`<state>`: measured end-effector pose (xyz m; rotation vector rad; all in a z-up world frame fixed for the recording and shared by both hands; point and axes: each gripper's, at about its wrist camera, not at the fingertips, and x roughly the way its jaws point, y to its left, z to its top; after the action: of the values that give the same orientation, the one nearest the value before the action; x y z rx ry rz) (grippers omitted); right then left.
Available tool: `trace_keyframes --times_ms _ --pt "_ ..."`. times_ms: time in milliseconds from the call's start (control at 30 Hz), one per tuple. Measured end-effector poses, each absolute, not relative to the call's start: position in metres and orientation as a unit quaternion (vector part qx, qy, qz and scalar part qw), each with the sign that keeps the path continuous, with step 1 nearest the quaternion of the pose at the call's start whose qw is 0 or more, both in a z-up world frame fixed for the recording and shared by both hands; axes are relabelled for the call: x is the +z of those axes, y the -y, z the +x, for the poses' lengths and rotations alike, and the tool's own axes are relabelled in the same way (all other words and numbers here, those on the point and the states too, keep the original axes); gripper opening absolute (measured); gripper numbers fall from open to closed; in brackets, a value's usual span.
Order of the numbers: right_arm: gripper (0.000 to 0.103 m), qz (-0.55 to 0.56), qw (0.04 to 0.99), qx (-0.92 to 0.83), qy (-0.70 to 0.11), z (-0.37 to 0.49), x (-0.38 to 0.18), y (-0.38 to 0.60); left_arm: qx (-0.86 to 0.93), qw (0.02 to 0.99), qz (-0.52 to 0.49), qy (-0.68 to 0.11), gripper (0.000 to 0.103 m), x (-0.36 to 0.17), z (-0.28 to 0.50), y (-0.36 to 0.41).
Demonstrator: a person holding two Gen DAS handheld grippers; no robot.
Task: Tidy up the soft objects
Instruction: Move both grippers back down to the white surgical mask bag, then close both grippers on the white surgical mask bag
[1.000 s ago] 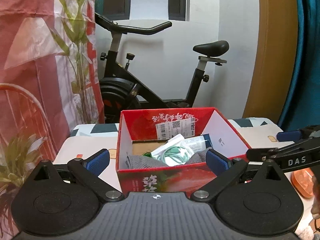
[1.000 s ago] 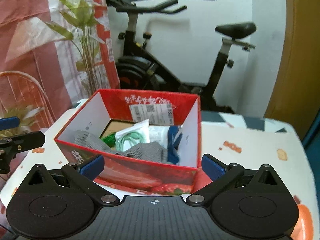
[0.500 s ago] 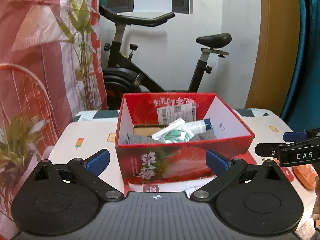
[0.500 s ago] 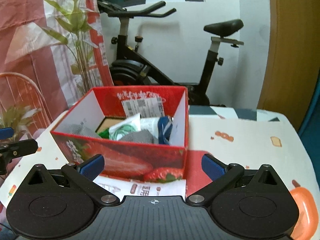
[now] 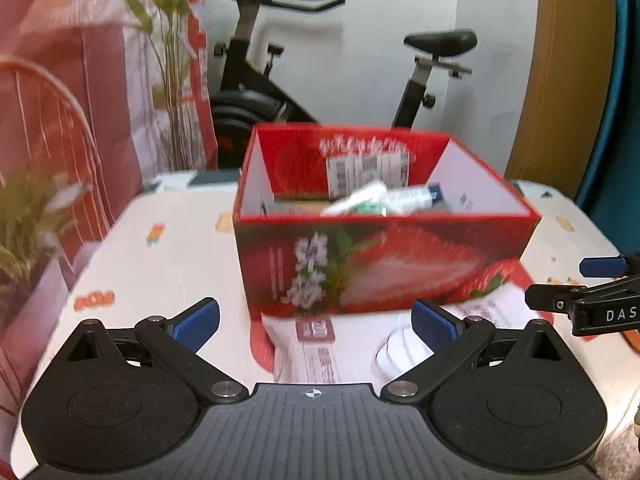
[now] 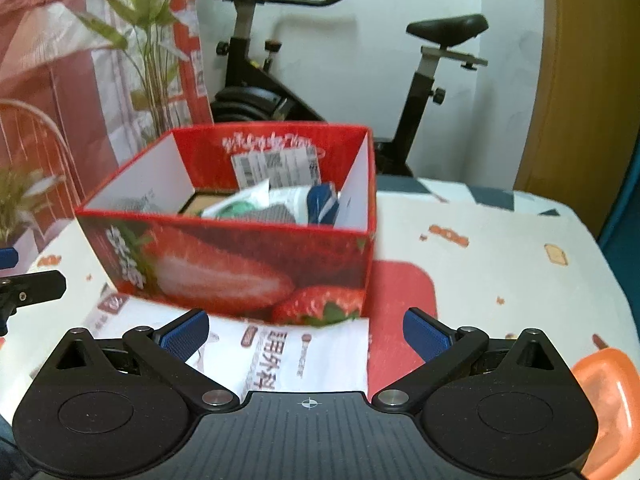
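A red strawberry-printed box (image 5: 384, 264) (image 6: 224, 264) stands on the table. Inside lie soft packets: a white-green pouch (image 5: 360, 200) (image 6: 236, 206), a grey cloth (image 6: 272, 214) and a blue-white packet (image 6: 322, 202). A white and red printed bag (image 6: 288, 354) (image 5: 316, 344) lies flat in front of the box, partly under it. My left gripper (image 5: 314, 320) is open and empty, short of the box. My right gripper (image 6: 306, 332) is open and empty over the flat bag. The right gripper's finger shows in the left wrist view (image 5: 580, 304).
The table wears a white cloth with small prints (image 6: 500, 248). An orange dish (image 6: 604, 384) sits at the right front. An exercise bike (image 6: 280, 80), a plant (image 6: 152, 40) and a red curtain stand behind the table. A wire chair (image 5: 48, 140) is at left.
Both grippers have drawn back from the box and lowered; the box looks farther away and the flat bag in front of it has come into view. Both stay open.
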<state>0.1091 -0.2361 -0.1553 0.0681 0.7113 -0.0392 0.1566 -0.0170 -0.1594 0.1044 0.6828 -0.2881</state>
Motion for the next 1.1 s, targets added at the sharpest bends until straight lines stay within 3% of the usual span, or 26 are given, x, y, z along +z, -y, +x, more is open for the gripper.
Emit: trace_keyframes --times_ms 333,433,500,1100 --pt "0.103 0.044 0.912 -0.008 -0.408 0.119 -0.207 0.232 -0.144 0.909 0.028 -0.389 0.100 -0.197 0.167 0.005" --pt "0.103 0.047 0.905 -0.002 -0.422 0.120 -0.216 0.232 -0.155 0.899 0.015 -0.409 0.083 -0.208 0.165 0.004" --pt "0.103 0.054 0.902 0.000 -0.429 0.121 -0.221 0.232 -0.163 0.893 0.009 -0.419 0.078 -0.215 0.164 0.004" --pt "0.103 0.086 0.893 0.016 -0.442 0.129 -0.237 0.227 -0.168 0.884 -0.016 -0.436 0.079 -0.232 0.166 0.004"
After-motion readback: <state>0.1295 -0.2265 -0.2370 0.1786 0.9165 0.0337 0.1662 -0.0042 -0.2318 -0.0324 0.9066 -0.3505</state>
